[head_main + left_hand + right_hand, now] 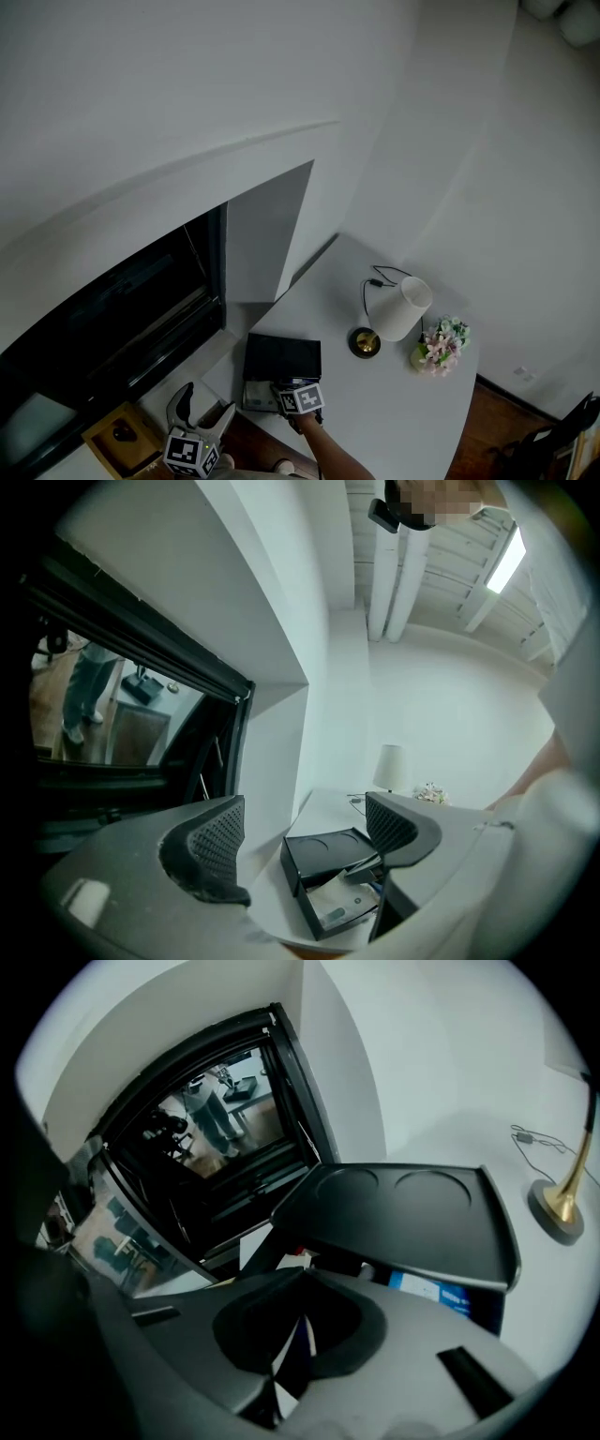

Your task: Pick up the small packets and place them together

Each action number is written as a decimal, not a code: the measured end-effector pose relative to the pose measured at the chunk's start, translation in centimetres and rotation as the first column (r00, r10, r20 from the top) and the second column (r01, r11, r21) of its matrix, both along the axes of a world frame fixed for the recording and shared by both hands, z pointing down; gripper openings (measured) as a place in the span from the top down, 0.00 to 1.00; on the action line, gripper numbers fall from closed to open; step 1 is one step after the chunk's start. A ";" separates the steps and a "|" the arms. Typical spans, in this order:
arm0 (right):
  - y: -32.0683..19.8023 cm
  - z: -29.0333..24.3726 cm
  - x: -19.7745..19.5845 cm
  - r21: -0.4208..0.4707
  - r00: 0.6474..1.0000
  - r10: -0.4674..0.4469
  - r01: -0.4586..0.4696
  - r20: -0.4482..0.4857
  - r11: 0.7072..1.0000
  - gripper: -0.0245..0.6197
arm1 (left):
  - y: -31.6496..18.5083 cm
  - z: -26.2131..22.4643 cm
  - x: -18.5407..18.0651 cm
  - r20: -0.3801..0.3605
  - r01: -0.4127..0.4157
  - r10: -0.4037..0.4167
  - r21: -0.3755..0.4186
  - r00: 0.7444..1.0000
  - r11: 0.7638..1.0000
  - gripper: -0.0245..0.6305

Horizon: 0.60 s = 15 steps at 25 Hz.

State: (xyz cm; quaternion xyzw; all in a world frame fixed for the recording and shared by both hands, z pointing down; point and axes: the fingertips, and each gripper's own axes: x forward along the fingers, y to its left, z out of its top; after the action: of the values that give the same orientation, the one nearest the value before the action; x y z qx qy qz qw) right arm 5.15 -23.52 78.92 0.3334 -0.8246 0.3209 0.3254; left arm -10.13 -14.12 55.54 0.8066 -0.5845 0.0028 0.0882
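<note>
A black tray [281, 360] with a raised lid-like shelf stands at the near left of the white table [403, 412]. Small packets lie inside it: white ones [342, 907] and a blue-and-white one [436, 1290]. My right gripper [284, 392] reaches into the tray's front. Its jaws are shut [298, 1330], and a thin white and blue packet edge [281, 1358] shows pinched between the pads. My left gripper [202, 412] hangs off the table's left edge, open [305, 846], with nothing between its fingers.
A white-shaded lamp with a brass base [401, 307], its cable [380, 278] and a small flower bunch [441, 345] stand at the table's right. A dark window [122, 309] runs along the left. A wooden box [117, 434] sits below it.
</note>
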 end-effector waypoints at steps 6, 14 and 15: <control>2.7 -5.0 0.0 0.069 0.991 0.009 -0.018 0.134 0.997 0.96 | -0.3 0.1 0.7 -0.018 -0.013 0.013 0.005 1.000 1.000 0.37; 1.7 -15.1 1.1 0.116 0.903 0.015 -0.072 0.430 0.991 0.96 | 0.1 0.1 0.2 -0.020 -0.003 0.003 -0.001 1.000 1.000 0.37; 0.8 -15.9 0.9 0.119 0.884 0.013 -0.077 0.467 0.990 0.96 | 0.0 0.1 0.1 -0.027 -0.003 0.003 -0.004 1.000 1.000 0.37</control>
State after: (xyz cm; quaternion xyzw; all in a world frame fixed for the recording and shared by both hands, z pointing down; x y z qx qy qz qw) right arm 6.07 -22.74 62.98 0.2869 -0.8903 0.3426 0.0879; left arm -10.01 -14.07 55.67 0.8071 -0.5823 -0.0068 0.0973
